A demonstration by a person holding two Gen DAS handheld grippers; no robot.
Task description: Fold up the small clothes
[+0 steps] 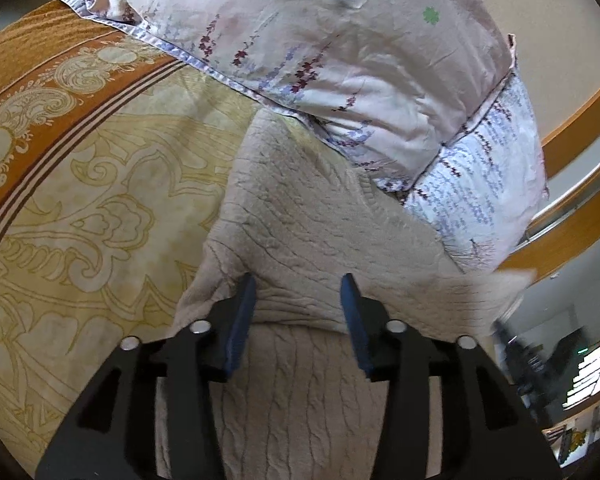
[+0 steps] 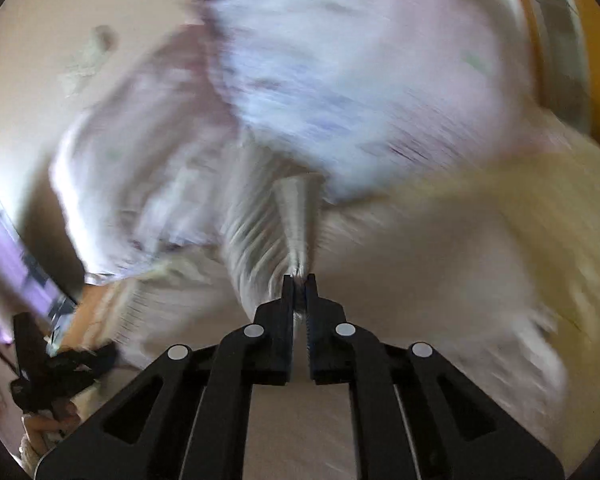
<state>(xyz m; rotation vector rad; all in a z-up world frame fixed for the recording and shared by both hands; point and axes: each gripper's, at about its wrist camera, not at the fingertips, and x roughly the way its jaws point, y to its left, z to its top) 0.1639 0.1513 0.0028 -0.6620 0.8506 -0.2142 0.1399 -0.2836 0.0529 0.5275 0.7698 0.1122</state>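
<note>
Beige cable-knit sweater (image 1: 300, 240) fabric is pinched between the nearly closed fingers of the right hand-held gripper (image 2: 299, 280), in a badly blurred view. The left hand-held gripper (image 1: 298, 292) stands wide open, holding nothing, its fingers over the folded knit. That sweater lies on a bed's yellow-and-orange patterned bedspread (image 1: 80, 184), touching floral pastel pillows (image 1: 320, 52).

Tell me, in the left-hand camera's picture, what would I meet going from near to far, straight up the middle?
Left gripper, open → beige cable-knit sweater → floral pillows → pale wall.
</note>
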